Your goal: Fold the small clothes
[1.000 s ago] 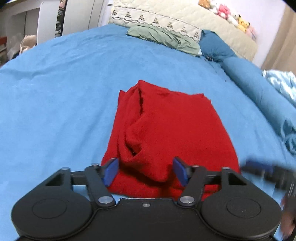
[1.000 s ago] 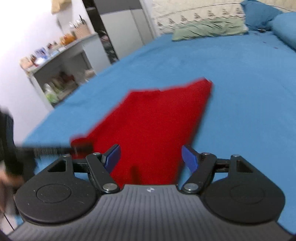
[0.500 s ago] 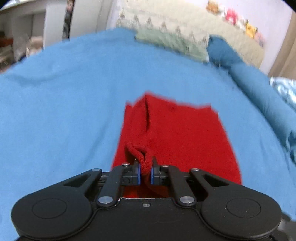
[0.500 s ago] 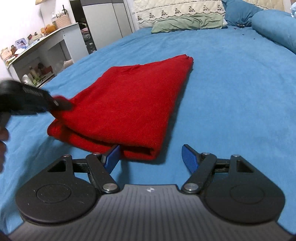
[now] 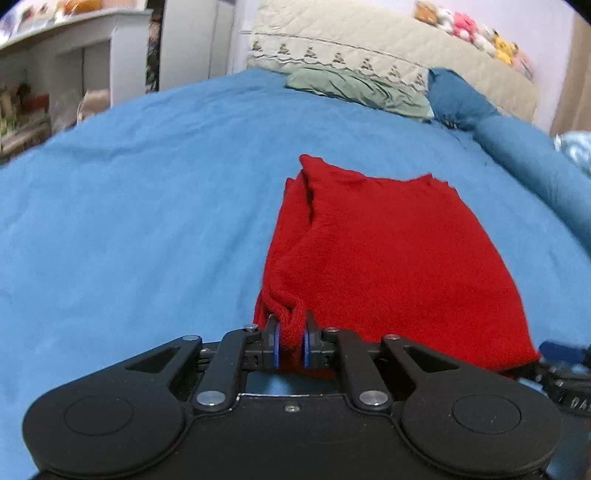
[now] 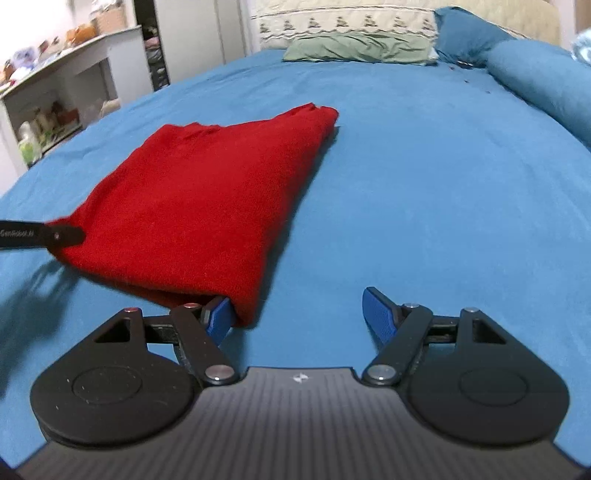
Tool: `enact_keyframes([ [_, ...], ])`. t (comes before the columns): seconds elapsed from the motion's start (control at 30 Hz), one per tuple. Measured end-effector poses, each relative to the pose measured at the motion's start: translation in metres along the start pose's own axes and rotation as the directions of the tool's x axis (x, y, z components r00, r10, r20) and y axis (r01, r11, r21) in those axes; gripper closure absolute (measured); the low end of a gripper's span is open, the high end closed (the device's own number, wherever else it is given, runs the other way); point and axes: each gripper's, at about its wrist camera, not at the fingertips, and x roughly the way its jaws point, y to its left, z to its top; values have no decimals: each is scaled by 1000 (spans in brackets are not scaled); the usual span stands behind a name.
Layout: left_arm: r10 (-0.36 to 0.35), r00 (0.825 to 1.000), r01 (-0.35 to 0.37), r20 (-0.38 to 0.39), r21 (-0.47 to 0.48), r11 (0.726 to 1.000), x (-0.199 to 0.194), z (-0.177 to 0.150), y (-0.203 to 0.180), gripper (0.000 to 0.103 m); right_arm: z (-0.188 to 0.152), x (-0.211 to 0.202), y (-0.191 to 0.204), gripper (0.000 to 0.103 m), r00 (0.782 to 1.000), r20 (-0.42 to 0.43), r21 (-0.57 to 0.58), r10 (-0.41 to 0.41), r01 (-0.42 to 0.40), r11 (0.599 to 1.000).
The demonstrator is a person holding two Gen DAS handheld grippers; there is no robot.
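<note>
A folded red knit garment [image 5: 373,258] lies on the blue bedsheet [image 5: 147,221]. My left gripper [image 5: 290,341] is shut on the garment's near left corner, a bunched hem between its blue pads. In the right wrist view the garment [image 6: 207,199] lies left of centre, and the left gripper's finger [image 6: 55,236] grips its left corner. My right gripper [image 6: 299,314] is open, its left fingertip [image 6: 219,315] touching the garment's near right corner, nothing between the jaws. The right gripper's tip shows in the left wrist view [image 5: 561,350].
A green pillow [image 5: 354,88] and a beige quilted headboard [image 5: 388,51] are at the far end. A blue bolster [image 5: 524,155] runs along the right. White shelving [image 6: 62,92] stands left of the bed. Plush toys [image 5: 472,29] sit on the headboard.
My left gripper closed on the garment's near left corner and lifted it slightly. My right gripper moved down to the near right corner, staying open.
</note>
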Motion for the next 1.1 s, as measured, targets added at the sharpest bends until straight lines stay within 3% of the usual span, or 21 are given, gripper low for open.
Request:
enact_keyframes([
  [0.1, 19, 1000, -19, 1, 57, 998, -10, 4, -4, 81, 3, -4, -5, 14, 999, -11, -12, 42, -42, 999],
  [0.2, 45, 999, -47, 25, 99, 994, -25, 14, -3, 53, 12, -22, -15, 14, 990, -13, 8, 142, -142, 990],
  [0.27, 31, 999, -35, 40, 103, 994, -28, 25, 0, 24, 22, -34, -24, 10, 980, -13, 32, 200, -199, 979],
  [0.3, 14, 999, -18, 40, 103, 995, -28, 32, 1, 17, 29, -37, -29, 2, 974, -20, 47, 226, -225, 973],
  [0.33, -13, 999, 10, 32, 111, 994, -24, 41, 1, 6, 38, -38, -34, 0, 968, -30, 68, 248, -246, 967],
  [0.37, -36, 999, 34, 20, 121, 992, -19, 49, 1, 3, 48, -37, -39, 0, 962, -39, 95, 271, -266, 959],
  [0.47, -69, 997, 71, -20, 117, 991, 4, 69, 7, 3, 75, -25, -55, 0, 938, -54, 180, 342, -328, 928],
  [0.57, -94, 993, 98, -72, 53, 994, 34, 81, 19, 4, 95, -1, -58, 0, 946, -69, 224, 316, -294, 929],
  [0.7, -189, 975, 185, -114, -43, 982, 67, 85, 32, 6, 107, 37, -60, 0, 949, -61, 320, 310, -276, 906],
  [0.8, -218, 967, 208, -132, -87, 974, 81, 84, 33, 15, 110, 68, -54, 0, 955, -75, 342, 286, -245, 907],
  [0.83, -228, 963, 217, -142, -92, 972, 86, 84, 32, 23, 109, 76, -53, 0, 954, -80, 346, 288, -244, 906],
  [0.9, -252, 955, 238, -156, -99, 966, 93, 83, 30, 32, 105, 89, -50, 12, 950, -93, 354, 297, -247, 902],
  [0.97, -268, 950, 252, -159, -114, 961, 96, 85, 30, 42, 101, 99, -47, 17, 944, -98, 360, 315, -262, 895],
  [1.07, -289, 942, 268, -170, -140, 953, 98, 89, 30, 60, 101, 103, -44, 39, 933, -89, 358, 350, -298, 885],
  [1.1, -286, 943, 264, -169, -139, 954, 95, 89, 29, 63, 102, 103, -44, 51, 933, -89, 356, 350, -298, 885],
])
